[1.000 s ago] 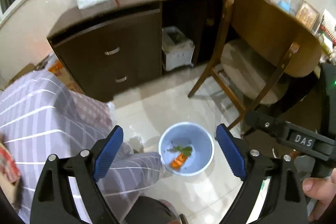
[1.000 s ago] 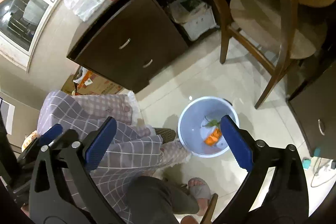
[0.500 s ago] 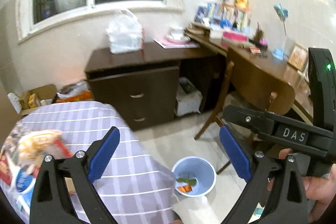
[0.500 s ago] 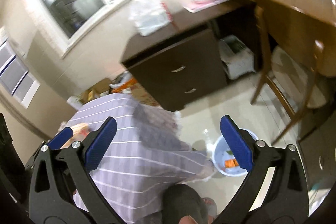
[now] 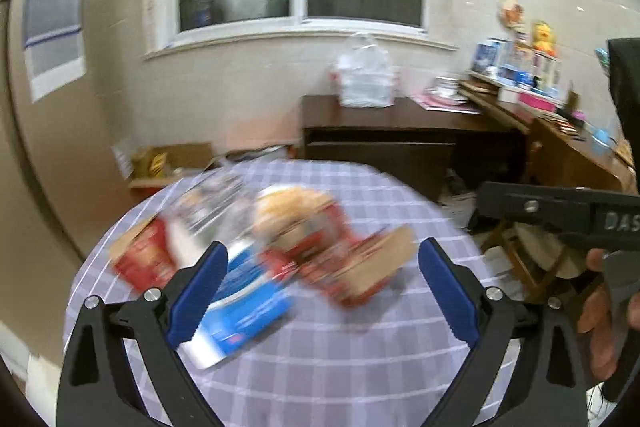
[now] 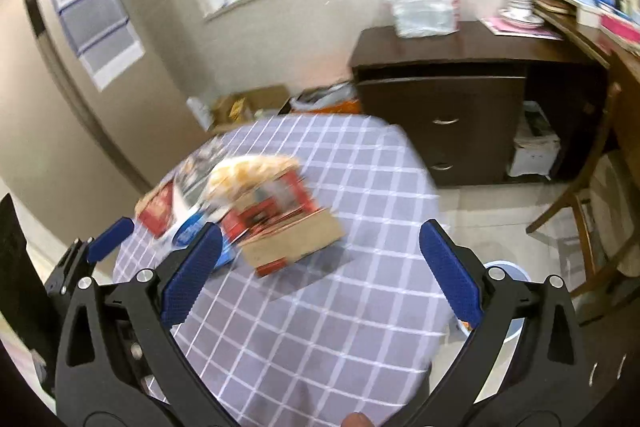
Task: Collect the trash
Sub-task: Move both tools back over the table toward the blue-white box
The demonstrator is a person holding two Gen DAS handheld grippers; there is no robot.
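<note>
A round table under a purple checked cloth carries a blurred heap of trash. In it lie a torn red cardboard box, a blue and white packet, a yellowish snack bag and a red packet. My left gripper hangs open above the near side of the heap, holding nothing. My right gripper is open and empty too, over the bare cloth just right of the box. A light blue bin stands on the floor by the table's right edge, mostly hidden behind my right finger.
A dark drawer cabinet with a white plastic bag on top stands behind the table under the window. A wooden chair and a cluttered desk are at the right. Cardboard boxes sit on the floor by the wall.
Both views have swung up from the blue bin on the floor to the table top. Both grippers rose and came over the trash heap, still open and empty.
</note>
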